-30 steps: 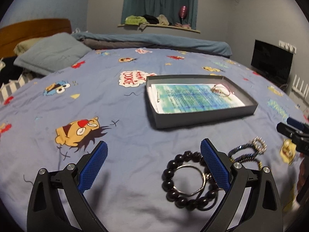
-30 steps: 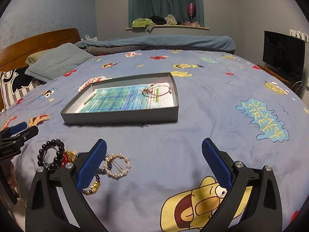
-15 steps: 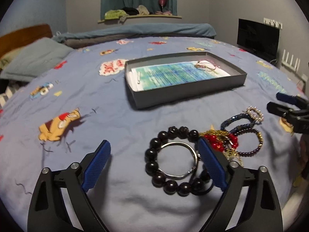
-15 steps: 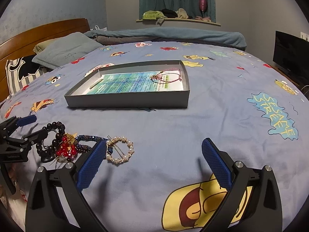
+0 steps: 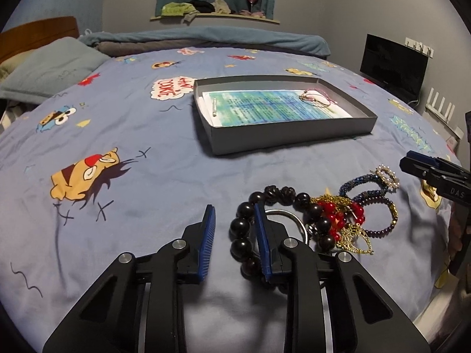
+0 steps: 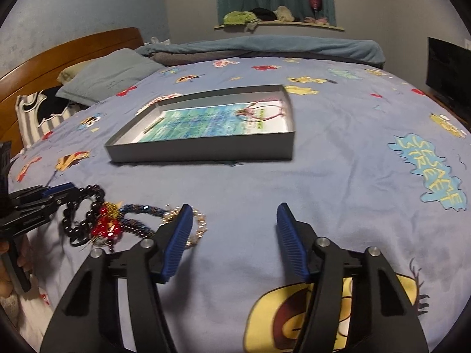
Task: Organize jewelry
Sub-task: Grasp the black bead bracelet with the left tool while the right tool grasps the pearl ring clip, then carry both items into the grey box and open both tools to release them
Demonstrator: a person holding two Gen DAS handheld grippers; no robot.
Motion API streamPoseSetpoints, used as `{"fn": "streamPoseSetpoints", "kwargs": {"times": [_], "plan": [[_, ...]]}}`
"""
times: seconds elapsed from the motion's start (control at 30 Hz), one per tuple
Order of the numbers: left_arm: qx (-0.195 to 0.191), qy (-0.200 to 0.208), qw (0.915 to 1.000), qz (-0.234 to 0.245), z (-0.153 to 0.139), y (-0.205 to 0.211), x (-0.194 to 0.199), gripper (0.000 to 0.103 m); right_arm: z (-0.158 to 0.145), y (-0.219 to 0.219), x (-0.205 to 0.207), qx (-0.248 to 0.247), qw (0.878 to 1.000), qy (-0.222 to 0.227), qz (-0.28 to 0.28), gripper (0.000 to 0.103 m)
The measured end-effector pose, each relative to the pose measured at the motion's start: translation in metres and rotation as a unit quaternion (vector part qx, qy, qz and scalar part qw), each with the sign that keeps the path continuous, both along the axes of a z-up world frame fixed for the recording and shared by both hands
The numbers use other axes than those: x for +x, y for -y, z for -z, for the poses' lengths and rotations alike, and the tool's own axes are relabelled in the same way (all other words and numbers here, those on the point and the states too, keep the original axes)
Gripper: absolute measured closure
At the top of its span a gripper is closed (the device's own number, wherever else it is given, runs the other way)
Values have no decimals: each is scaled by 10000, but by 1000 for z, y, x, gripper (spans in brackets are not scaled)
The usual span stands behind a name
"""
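Note:
A pile of jewelry lies on the bedspread: a black bead bracelet [image 5: 244, 229], a silver ring [image 5: 290, 220], red beads on gold chain [image 5: 338, 214], dark beaded bracelets [image 5: 379, 203] and a pearl ring [image 5: 387, 173]. My left gripper [image 5: 232, 223] is half closed around the black bracelet's left side, pads apart. My right gripper [image 6: 234, 226] is open, its left finger [image 6: 176, 235] over the pearl ring [image 6: 200, 223]. A grey tray [image 5: 288, 135] holds a printed sheet and a thin pink bracelet [image 5: 316, 97].
The bed carries a cartoon-print blue cover [image 5: 117, 135], a pillow [image 5: 50, 67] at far left and a rolled blanket [image 5: 206, 38] at the back. A black monitor [image 5: 393, 61] stands to the right. The tray also shows in the right wrist view [image 6: 206, 147].
My left gripper has narrowed from wide open and moved onto the black bracelet. My right gripper has narrowed somewhat and shifted left toward the pearl ring.

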State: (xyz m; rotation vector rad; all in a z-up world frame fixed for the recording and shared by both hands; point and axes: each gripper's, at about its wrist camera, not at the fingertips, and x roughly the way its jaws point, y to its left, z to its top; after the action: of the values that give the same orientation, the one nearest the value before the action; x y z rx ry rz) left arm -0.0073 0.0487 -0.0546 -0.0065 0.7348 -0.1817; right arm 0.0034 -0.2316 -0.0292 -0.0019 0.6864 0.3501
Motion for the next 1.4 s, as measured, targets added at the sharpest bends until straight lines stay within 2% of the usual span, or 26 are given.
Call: {"fn": "streamPoseSetpoints", "kwargs": {"times": [0.17, 0.37, 0.53, 0.57, 0.6, 0.67, 0.97, 1.17, 1.33, 1.4], "plan": [[251, -104, 9996, 44, 6, 5, 2, 76, 6, -19, -3, -169, 9991, -62, -387, 43], [316, -168, 9993, 87, 9, 7, 5, 85, 13, -32, -1, -335, 9984, -77, -450, 41], [388, -252, 9989, 102, 12, 8, 9, 87, 17, -40, 1, -444, 9976, -74, -535, 41], [413, -214, 9989, 100, 11, 9, 9, 87, 18, -42, 1, -500, 9972, -62, -546, 44], [435, -178, 9988, 100, 10, 9, 8, 87, 19, -43, 1, -526, 9970, -62, -557, 52], [461, -68, 9989, 107, 7, 10, 5, 88, 20, -44, 2, -505, 9969, -83, -598, 62], [257, 655, 9974, 140, -19, 7, -17, 88, 2, -35, -11, -315, 9980, 367, -400, 62], [133, 835, 9960, 283, -33, 15, -20, 88, -1, -25, -6, -152, 9991, 325, -241, 62], [284, 910, 9945, 439, -40, 29, -19, 88, -10, -26, -10, -196, 9989, 383, -192, 62], [236, 921, 9943, 478, -43, 28, -18, 88, -18, -29, -11, -273, 9987, 384, -198, 62]]}}
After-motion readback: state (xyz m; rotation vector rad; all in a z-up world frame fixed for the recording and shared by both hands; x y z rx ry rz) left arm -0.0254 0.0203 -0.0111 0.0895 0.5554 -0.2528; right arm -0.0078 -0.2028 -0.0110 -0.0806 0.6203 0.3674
